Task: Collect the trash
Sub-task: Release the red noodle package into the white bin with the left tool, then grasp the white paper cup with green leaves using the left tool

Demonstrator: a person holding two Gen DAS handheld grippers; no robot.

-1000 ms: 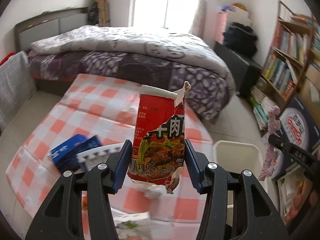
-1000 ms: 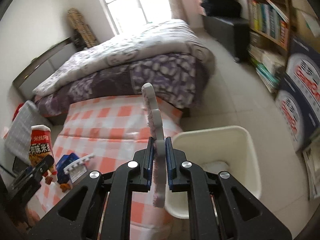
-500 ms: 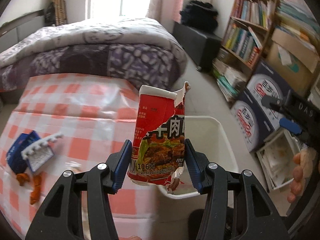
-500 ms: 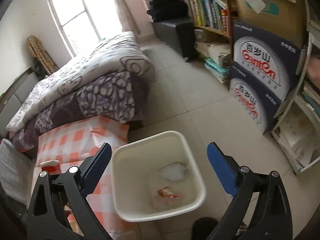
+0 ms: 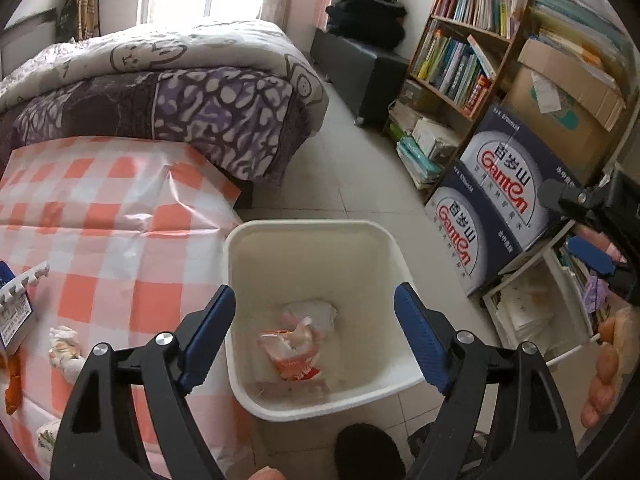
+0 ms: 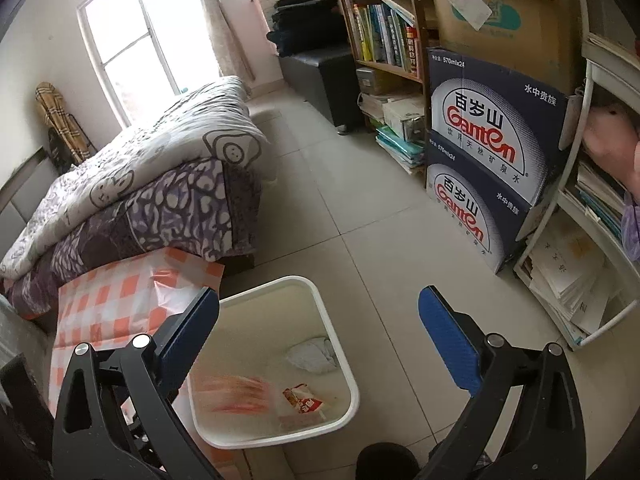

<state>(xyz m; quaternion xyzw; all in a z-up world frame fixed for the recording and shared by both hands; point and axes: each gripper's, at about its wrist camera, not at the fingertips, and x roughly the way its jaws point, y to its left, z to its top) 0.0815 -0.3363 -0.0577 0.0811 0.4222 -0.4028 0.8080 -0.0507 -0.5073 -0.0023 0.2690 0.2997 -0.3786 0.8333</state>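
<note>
Left wrist view looks straight down into the white bin (image 5: 308, 232), and there's the trash: a red-and-white wrapper (image 5: 292, 354) lying on the bin floor with a crumpled white wad (image 5: 316, 312) just behind it. Above them the left gripper (image 5: 314, 336) hangs over the bin mouth, its blue pads spread wide and holding nothing. From the right wrist the same bin (image 6: 276, 292) sits low in frame; a red-and-white blur (image 6: 232, 394) streaks inside it near the left wall, too smeared to name, beside a small red packet (image 6: 302, 400) and the white wad (image 6: 314, 356). The right gripper (image 6: 320, 344) is spread wide too, empty, hovering off the bin's far side over the tiled floor. So this reads as the drop step, both tools unloaded over or near the bin. More is waiting: on the orange-checked cloth (image 5: 120, 216) to the left lie a crumpled scrap (image 5: 64, 350), a blue-and-white box (image 5: 14, 308) at the frame edge, and orange bits (image 5: 12, 390) below it. Next move, I'd judge, calls for swinging the left gripper back over the cloth, lining the open pads either side of that crumpled scrap, closing gently since it looks soft and light, then carrying it back above the bin.
</note>
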